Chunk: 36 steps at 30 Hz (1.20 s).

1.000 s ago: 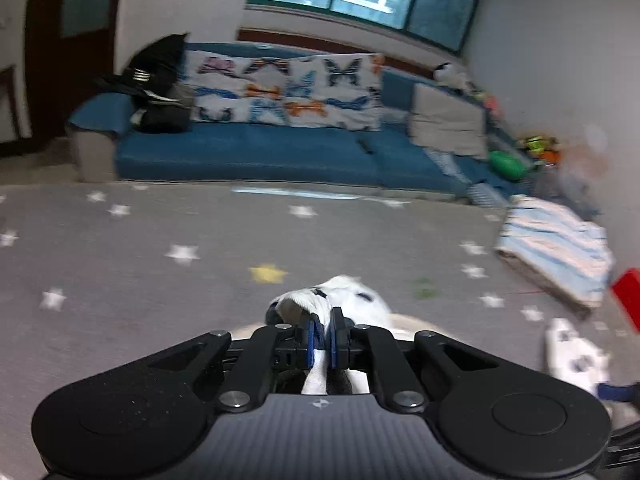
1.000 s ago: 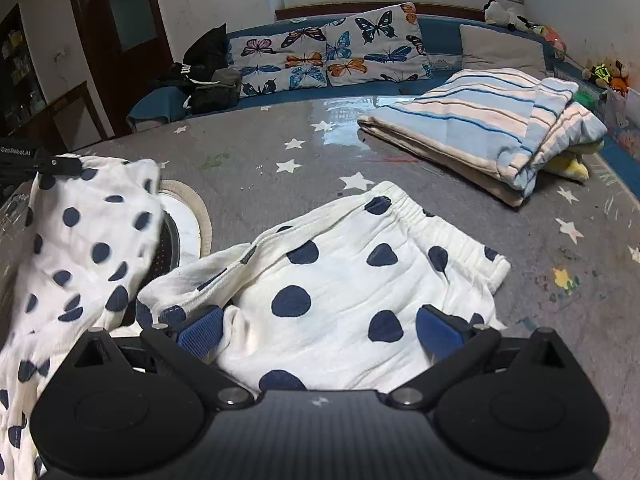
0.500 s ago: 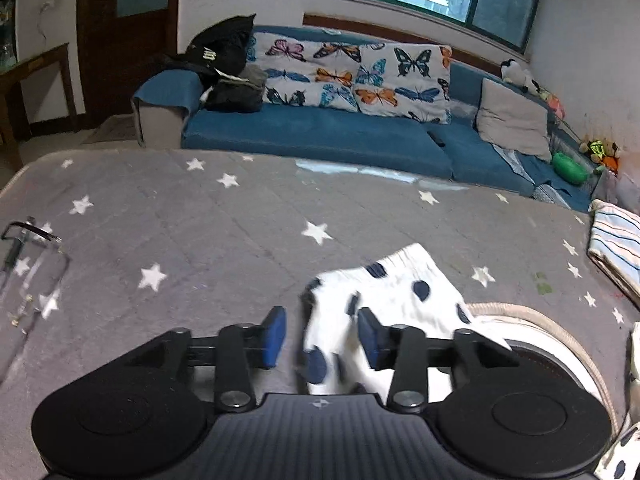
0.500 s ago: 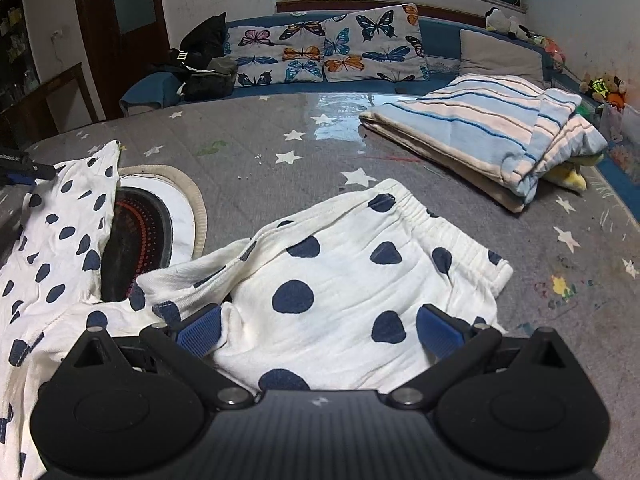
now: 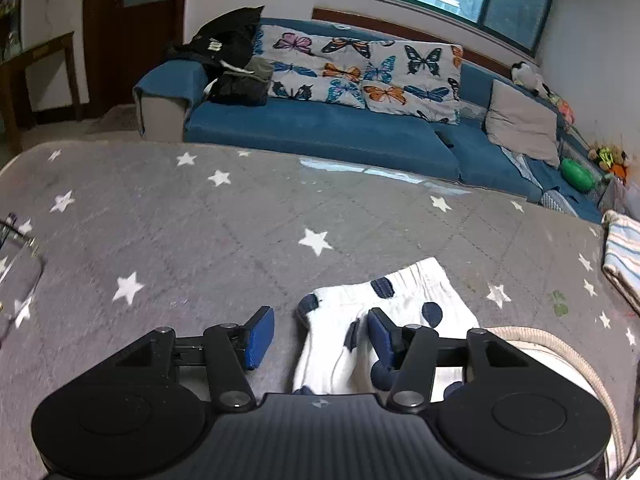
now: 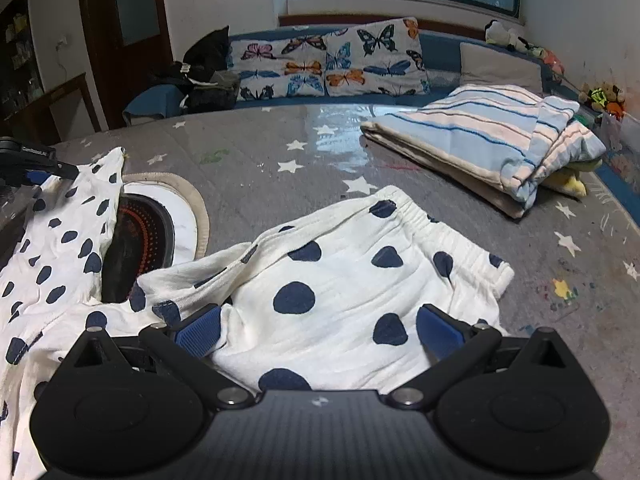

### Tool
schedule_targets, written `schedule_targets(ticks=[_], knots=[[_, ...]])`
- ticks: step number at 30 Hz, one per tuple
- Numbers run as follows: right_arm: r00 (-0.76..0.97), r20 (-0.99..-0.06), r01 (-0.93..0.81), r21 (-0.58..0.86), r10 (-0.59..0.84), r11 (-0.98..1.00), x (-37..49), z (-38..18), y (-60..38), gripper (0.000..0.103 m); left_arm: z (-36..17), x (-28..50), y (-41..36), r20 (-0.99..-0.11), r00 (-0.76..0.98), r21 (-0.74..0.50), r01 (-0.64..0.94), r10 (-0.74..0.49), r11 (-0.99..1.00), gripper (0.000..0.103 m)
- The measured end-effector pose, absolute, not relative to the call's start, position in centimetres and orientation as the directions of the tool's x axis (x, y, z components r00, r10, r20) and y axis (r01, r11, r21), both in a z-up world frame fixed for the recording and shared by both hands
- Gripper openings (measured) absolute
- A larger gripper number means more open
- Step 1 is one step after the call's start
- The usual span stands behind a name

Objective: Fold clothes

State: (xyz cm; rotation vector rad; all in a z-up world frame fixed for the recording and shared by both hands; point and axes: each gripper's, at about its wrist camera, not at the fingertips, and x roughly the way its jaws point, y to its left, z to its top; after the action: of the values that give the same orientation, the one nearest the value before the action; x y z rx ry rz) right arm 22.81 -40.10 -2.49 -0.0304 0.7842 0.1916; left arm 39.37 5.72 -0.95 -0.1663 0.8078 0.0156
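1. Left gripper hangs with jaws spread, gripping nothing, over the white polka-dot garment on the grey star-patterned mat.
2. Right gripper is likewise wide apart (nothing pinched), with polka-dot shorts lying flat between its pads.
3. A striped folded blanket sits well apart.

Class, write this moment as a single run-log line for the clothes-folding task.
task: fold clothes | left gripper: open, over polka-dot top | right gripper: open, over polka-dot shorts | striped blanket: folded, apart

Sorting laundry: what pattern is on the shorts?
White with dark navy dots, clearest in the right wrist view: shorts.
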Motion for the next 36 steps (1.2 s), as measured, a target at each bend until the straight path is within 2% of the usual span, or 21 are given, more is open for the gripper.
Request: schedule_targets(ticks=[2, 8, 16, 21, 30, 36], knots=[[0.709, -0.687, -0.181, 0.040, 0.159, 0.983, 22.5, -2.7, -40.0, 0.103, -1.1, 39.6, 5.3, -0.715, 0.697, -0.118, -0.054, -0.047, 0.991, 0.036], [0.733, -0.662, -0.174, 0.035, 0.153, 0.984, 22.1, -2.9, -39.9, 0.103, -1.5, 39.6, 4.5, -0.693, 0.719, -0.090, -0.020, -0.048, 0.996, 0.017], [0.743, -0.648, -0.180, 0.047, 0.167, 0.982, 22.0, -2.7, -40.1, 0.103, -1.4, 39.3, 5.7, -0.686, 0.727, -0.065, -0.081, 0.015, 0.995, 0.017], [0.748, -0.632, -0.205, 0.069, 0.201, 0.976, 22.8, -0.6, -40.2, 0.103, -1.4, 39.2, 6.5, -0.681, 0.730, -0.050, -0.119, 0.054, 0.992, 0.018], [0.620, -0.762, -0.231, 0.053, 0.189, 0.972, 28.8, -1.3, -38.9, 0.103, -1.2, 38.2, 8.7, -0.683, 0.726, -0.038, -0.152, 0.085, 0.988, 0.019], [0.560, -0.804, -0.304, 0.025, 0.200, 0.952, 32.3, -2.2, -36.2, 0.103, -1.3, 37.8, 9.7, -0.688, 0.719, -0.029, -0.169, 0.103, 0.985, 0.023]])
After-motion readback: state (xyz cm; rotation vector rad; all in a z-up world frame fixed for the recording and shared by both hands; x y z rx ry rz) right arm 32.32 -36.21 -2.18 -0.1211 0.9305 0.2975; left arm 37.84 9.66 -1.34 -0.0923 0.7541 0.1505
